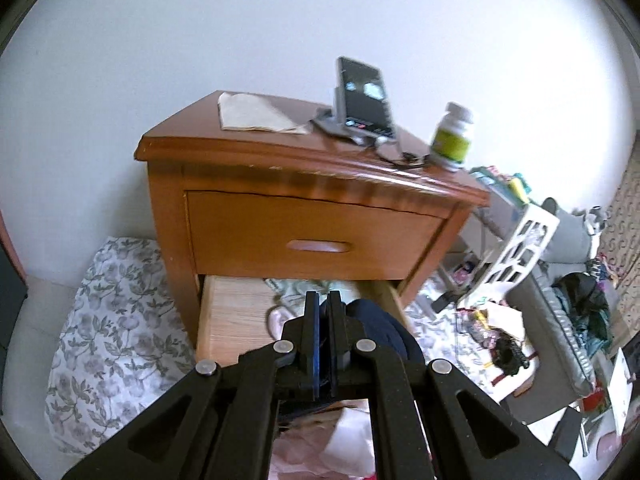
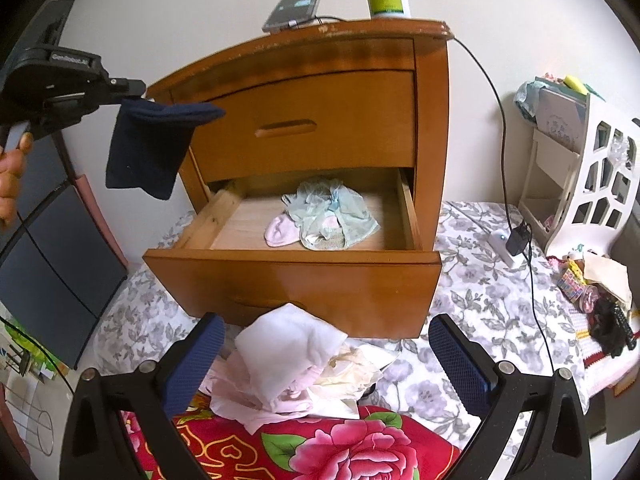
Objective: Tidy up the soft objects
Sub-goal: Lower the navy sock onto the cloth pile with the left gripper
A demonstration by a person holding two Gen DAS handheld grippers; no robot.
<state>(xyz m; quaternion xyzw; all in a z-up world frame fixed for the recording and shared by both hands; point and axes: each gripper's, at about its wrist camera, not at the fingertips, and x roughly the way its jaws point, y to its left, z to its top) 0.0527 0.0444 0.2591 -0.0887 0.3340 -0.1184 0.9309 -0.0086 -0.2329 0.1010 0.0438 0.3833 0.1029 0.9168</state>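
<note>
My left gripper (image 1: pixel 323 298) is shut on a navy sock (image 1: pixel 380 328), which hangs from its closed jaws. In the right wrist view the same gripper (image 2: pixel 134 90) is up at the left, above and left of the open lower drawer (image 2: pixel 292 276), with the navy sock (image 2: pixel 152 148) dangling below it. A hand (image 2: pixel 12 176) holds its grip. Inside the drawer lie pale blue-green underwear (image 2: pixel 332 216) and a pink sock (image 2: pixel 282 232). My right gripper (image 2: pixel 326 332) is open, low in front of the drawer, its fingers on either side of a pile of white and pink clothes (image 2: pixel 292 356).
The wooden nightstand (image 1: pixel 304 168) carries a phone on a stand (image 1: pixel 362 96), a pill bottle (image 1: pixel 452 136), a folded cloth (image 1: pixel 256 114) and a cable (image 2: pixel 500 120). A white organiser rack (image 2: pixel 592 184) stands at the right. Dark panels (image 2: pixel 60 248) stand at the left. A red floral blanket (image 2: pixel 320 448) lies under the pile.
</note>
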